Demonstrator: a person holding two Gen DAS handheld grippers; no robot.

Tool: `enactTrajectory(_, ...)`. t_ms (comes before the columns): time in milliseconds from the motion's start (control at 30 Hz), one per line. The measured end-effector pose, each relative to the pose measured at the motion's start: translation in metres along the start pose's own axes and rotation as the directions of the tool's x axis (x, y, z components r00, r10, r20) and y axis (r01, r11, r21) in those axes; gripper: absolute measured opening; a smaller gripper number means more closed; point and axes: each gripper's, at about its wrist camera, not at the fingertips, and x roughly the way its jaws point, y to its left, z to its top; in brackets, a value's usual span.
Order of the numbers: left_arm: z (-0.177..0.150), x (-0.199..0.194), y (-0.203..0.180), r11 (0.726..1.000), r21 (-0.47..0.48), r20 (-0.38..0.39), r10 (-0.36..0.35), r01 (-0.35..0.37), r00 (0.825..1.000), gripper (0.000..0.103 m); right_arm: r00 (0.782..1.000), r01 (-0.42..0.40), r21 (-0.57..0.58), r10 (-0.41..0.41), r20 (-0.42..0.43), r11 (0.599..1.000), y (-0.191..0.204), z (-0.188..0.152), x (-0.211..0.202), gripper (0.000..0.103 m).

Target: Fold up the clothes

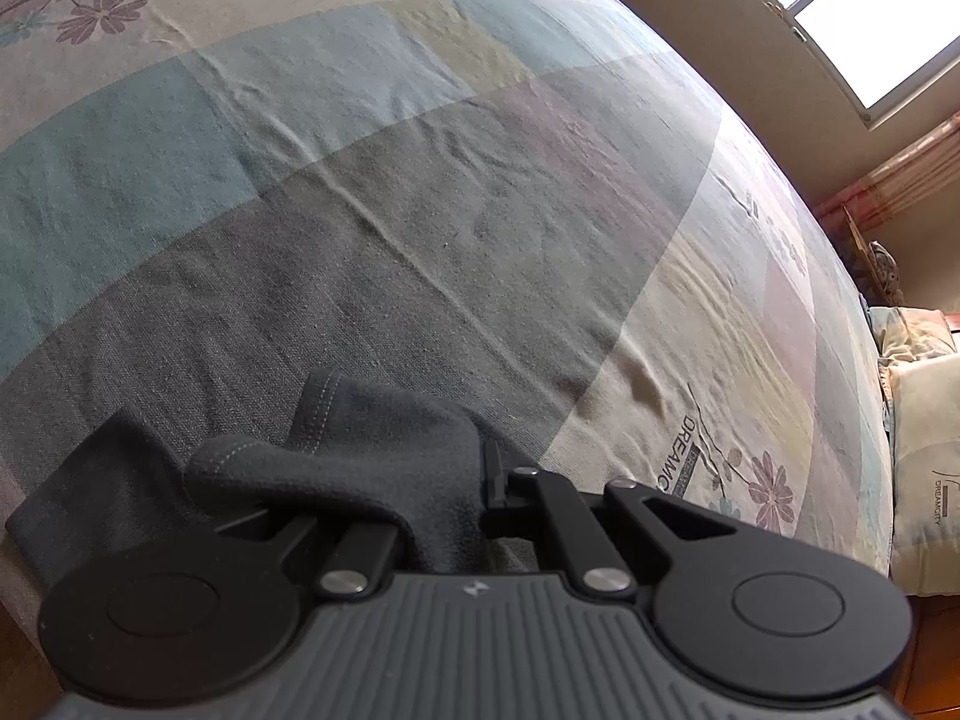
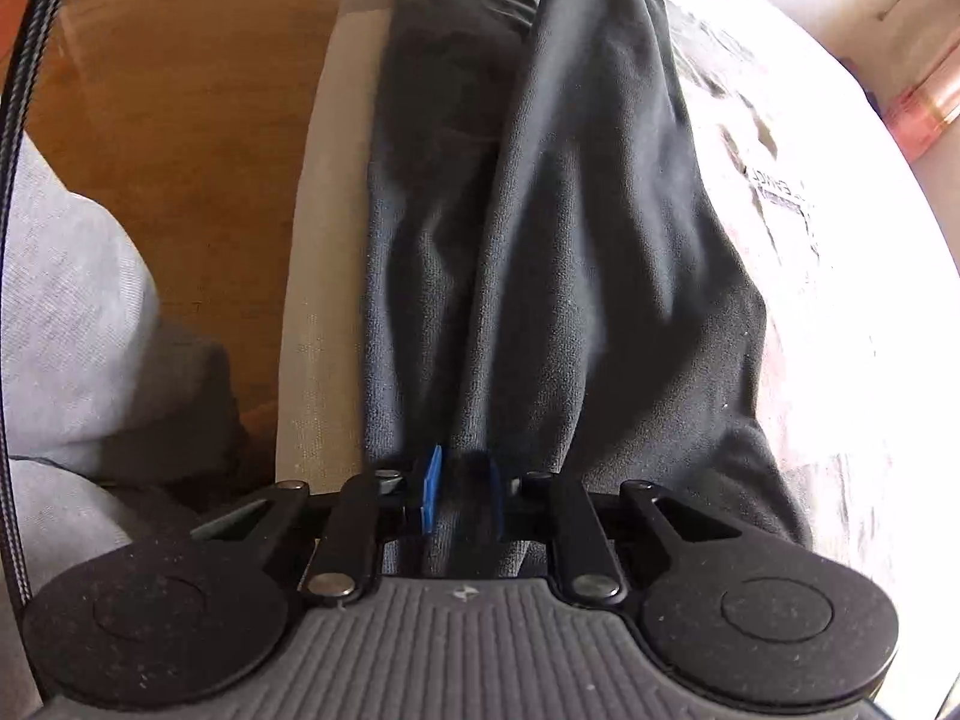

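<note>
A dark grey garment point(image 2: 540, 228) lies stretched in long folds along the bed's edge, running away from my right gripper point(image 2: 463, 492). The blue pads point(image 2: 431, 486) of that gripper are shut on the near end of the cloth. In the left wrist view a bunched end of the same dark grey garment point(image 1: 372, 456) with a stitched hem drapes over my left gripper point(image 1: 474, 492), which is shut on it just above the sheet. The left fingertips are mostly hidden by the fabric.
The bed carries a pastel patchwork sheet point(image 1: 390, 150) with flower prints. Pillows point(image 1: 924, 420) lie at its right end, below a bright window point(image 1: 870, 12). Wooden floor point(image 2: 180, 150) shows left of the bed edge, beside a person's grey-clothed leg point(image 2: 66, 312) and a black cable point(image 2: 15, 240).
</note>
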Motion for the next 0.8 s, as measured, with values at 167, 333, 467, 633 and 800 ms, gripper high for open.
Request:
enactTrajectory(167, 0.001, -0.014, -0.001, 1.0, -0.013, 0.007, -0.014, 0.014, 1.0, 0.001, 0.997, -0.082, 0.114, 0.083, -0.006, 0.99, -0.022, 0.001, -0.012, 0.003)
enactTrajectory(333, -0.001, -0.046, -0.002, 1.0, -0.011, 0.036, -0.006, 0.006, 0.999, 0.001, 0.982, -0.189, 0.162, 0.187, 0.031, 0.968, -0.05, -0.011, -0.03, 0.002)
enactTrajectory(467, -0.006, -0.058, 0.011, 0.999, -0.021, 0.031, 0.033, -0.032, 0.999, 0.001, 0.962, -0.272, 0.198, 0.266, 0.055, 0.942, -0.069, -0.021, -0.04, 0.002)
enactTrajectory(633, -0.022, -0.047, 0.04, 0.994, -0.061, 0.011, 0.095, -0.094, 0.995, 0.001, 0.942, -0.334, 0.218, 0.333, 0.044, 0.917, -0.083, -0.022, -0.025, 0.002)
enactTrajectory(800, -0.038, -0.044, 0.061, 0.991, -0.092, 0.01, 0.102, -0.1, 0.995, 0.001, 0.934, -0.351, 0.229, 0.356, 0.019, 0.908, -0.087, -0.015, -0.012, 0.002)
